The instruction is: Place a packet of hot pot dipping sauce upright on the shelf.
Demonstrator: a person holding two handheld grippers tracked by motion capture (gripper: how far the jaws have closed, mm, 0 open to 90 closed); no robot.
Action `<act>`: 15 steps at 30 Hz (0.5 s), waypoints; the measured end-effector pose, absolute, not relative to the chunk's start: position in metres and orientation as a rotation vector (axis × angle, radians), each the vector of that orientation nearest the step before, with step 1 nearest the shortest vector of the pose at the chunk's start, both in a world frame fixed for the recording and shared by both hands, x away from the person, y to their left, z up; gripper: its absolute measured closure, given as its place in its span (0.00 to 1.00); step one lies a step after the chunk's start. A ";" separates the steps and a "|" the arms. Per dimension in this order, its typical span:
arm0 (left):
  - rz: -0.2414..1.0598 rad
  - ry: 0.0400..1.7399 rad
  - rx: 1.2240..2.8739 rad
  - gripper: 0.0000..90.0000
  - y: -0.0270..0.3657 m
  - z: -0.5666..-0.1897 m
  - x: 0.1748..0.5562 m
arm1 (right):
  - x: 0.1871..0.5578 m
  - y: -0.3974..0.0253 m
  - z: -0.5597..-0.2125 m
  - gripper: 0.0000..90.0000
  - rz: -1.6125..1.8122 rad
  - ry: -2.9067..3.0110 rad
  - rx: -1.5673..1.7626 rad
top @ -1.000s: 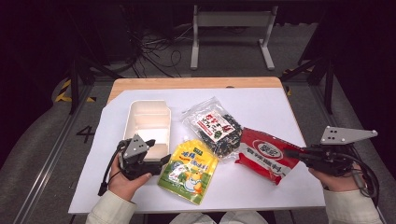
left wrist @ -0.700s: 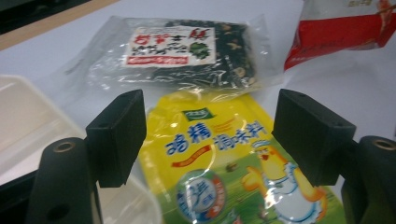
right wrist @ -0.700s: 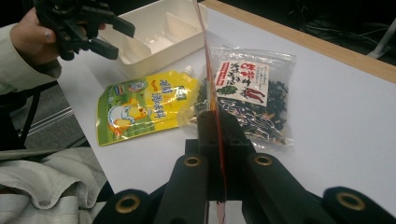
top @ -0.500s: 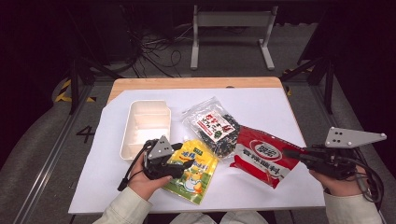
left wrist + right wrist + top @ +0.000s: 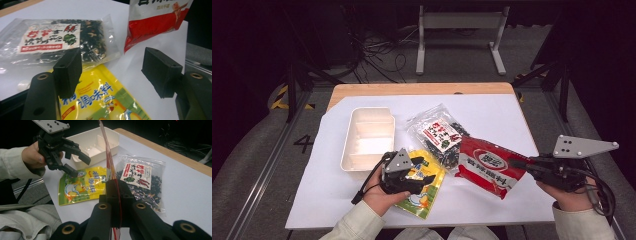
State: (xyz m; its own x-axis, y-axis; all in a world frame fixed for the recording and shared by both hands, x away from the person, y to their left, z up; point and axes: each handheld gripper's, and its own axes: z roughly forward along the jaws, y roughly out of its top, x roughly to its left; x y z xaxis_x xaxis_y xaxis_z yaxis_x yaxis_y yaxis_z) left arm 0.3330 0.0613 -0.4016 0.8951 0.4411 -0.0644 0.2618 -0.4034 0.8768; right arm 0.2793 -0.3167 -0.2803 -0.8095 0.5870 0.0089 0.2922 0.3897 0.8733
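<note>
Fingers of left gripper (image 5: 424, 178) spread above yellow packet (image 5: 422, 187).

A wooden table (image 5: 422, 89) under a white sheet (image 5: 492, 115) stands in a dark room. Beyond its far edge, black cables (image 5: 379, 47) tangle on the grey floor (image 5: 257, 150) beside a pale metal stand (image 5: 459, 22). Yellow-black hazard tape (image 5: 279, 97) lies left of the table.

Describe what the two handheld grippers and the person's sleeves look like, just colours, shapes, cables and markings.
Both are black. The left gripper and right gripper each carry a grey three-cornered plate dotted with small holes on top, and a black cable trails from each. The jaws end in blocky black rectangular pads on arms with brass-coloured ringed holes. The person wears pale, cream-coloured long sleeves.
</note>
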 end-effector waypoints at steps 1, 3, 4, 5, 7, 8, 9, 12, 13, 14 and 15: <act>0.208 0.511 2.011 0.36 0.059 -0.402 0.333 | 0.279 -0.315 -0.280 0.99 1.385 2.354 0.769; 0.207 0.516 2.015 0.34 0.054 -0.404 0.335 | 0.280 -0.312 -0.280 0.99 1.383 2.359 0.759; 0.204 0.522 2.019 0.33 0.051 -0.404 0.336 | 0.280 -0.311 -0.280 0.99 1.383 2.360 0.758; 0.177 0.528 2.021 0.29 0.046 -0.406 0.338 | 0.280 -0.309 -0.280 0.99 1.388 2.363 0.754; 0.170 0.520 2.024 0.29 0.042 -0.408 0.339 | 0.280 -0.307 -0.280 0.99 1.392 2.363 0.753; 0.167 0.516 2.027 0.29 0.039 -0.408 0.339 | 0.281 -0.307 -0.280 0.99 1.393 2.364 0.753; 0.167 0.516 2.027 0.29 0.039 -0.408 0.339 | 0.281 -0.307 -0.280 0.99 1.393 2.364 0.753; 0.147 0.505 2.029 0.28 0.035 -0.409 0.341 | 0.282 -0.304 -0.280 0.99 1.396 2.365 0.747; 0.145 0.500 2.025 0.28 0.034 -0.410 0.341 | 0.282 -0.303 -0.280 0.99 1.401 2.366 0.745; 0.135 0.494 2.020 0.28 0.033 -0.410 0.342 | 0.282 -0.303 -0.280 0.99 1.403 2.366 0.744; 0.130 0.491 2.017 0.28 0.032 -0.411 0.343 | 0.282 -0.302 -0.280 0.99 1.403 2.365 0.740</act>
State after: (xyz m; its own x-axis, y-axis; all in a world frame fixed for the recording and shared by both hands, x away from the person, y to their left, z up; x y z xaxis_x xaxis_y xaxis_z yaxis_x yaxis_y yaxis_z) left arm 0.3431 0.0316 -0.4110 0.9112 0.3953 -0.1161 0.2860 -0.4041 0.8688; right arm 0.2817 -0.3019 -0.2799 -0.8251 0.5650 0.0098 0.2793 0.3928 0.8762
